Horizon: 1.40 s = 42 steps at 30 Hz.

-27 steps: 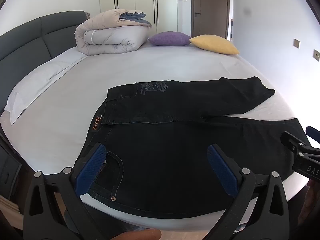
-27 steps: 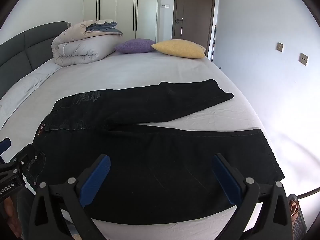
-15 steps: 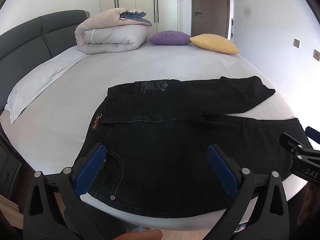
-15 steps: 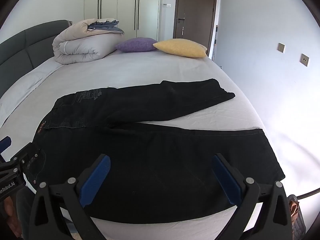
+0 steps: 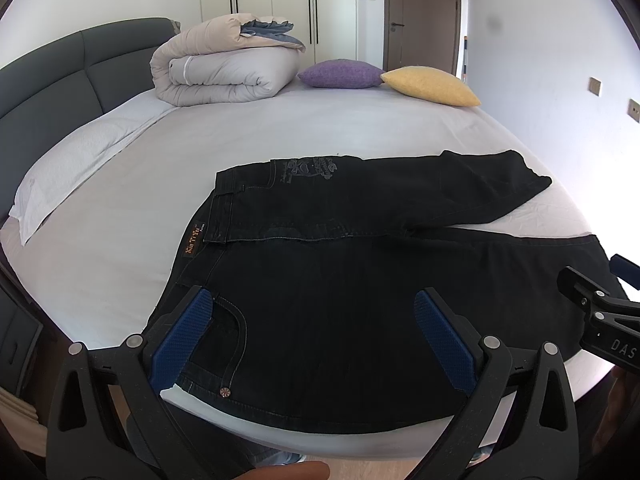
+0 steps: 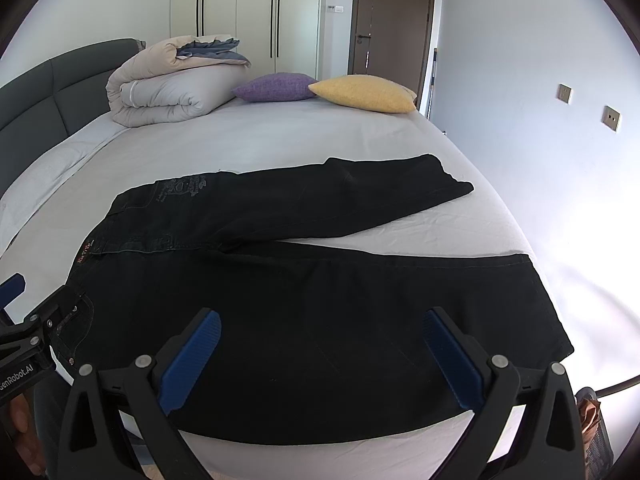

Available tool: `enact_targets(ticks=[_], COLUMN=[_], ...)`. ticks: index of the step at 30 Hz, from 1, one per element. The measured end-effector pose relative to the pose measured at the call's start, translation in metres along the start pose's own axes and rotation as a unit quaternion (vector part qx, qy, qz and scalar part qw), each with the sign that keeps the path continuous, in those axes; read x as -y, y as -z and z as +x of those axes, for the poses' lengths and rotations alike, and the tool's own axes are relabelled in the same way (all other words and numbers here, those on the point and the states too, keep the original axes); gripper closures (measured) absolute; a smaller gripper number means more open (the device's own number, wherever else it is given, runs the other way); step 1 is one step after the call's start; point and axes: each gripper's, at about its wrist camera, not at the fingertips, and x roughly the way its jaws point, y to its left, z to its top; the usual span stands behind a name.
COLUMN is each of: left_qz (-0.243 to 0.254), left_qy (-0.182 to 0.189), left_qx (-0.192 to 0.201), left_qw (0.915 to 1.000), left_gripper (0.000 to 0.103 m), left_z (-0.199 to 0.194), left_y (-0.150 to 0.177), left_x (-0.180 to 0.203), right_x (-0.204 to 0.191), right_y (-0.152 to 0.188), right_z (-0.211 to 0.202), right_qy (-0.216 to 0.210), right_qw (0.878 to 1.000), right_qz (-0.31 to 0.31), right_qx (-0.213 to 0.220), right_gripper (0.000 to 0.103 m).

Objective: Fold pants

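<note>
Black pants (image 5: 360,280) lie spread flat across the near side of a white bed (image 5: 280,128), waistband to the left and both legs running right, the far leg angled away from the near one. The left gripper (image 5: 312,328) and right gripper (image 6: 320,344) hover above the near edge, jaws wide apart and empty. A rolled duvet (image 5: 224,76), a purple cushion (image 5: 340,74) and a yellow cushion (image 5: 432,86) sit along the far side.
</note>
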Motion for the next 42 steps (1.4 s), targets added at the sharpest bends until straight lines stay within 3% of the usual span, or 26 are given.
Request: enact_targets(ticks=[42], left_qz=[-0.001], left_qy=[0.001], left_qx=[-0.004], left_qw=[1.0000], left_gripper=[0.000], left_z=[0.004], left_y=[0.014], left_x=[-0.006], right_x=[-0.011], right_y=[0.009], right_z=[0.005], right_qy=[-0.002], right_qw=[1.000], right_qz=[0.002], right_qx=[-0.005], right_gripper=[0.000])
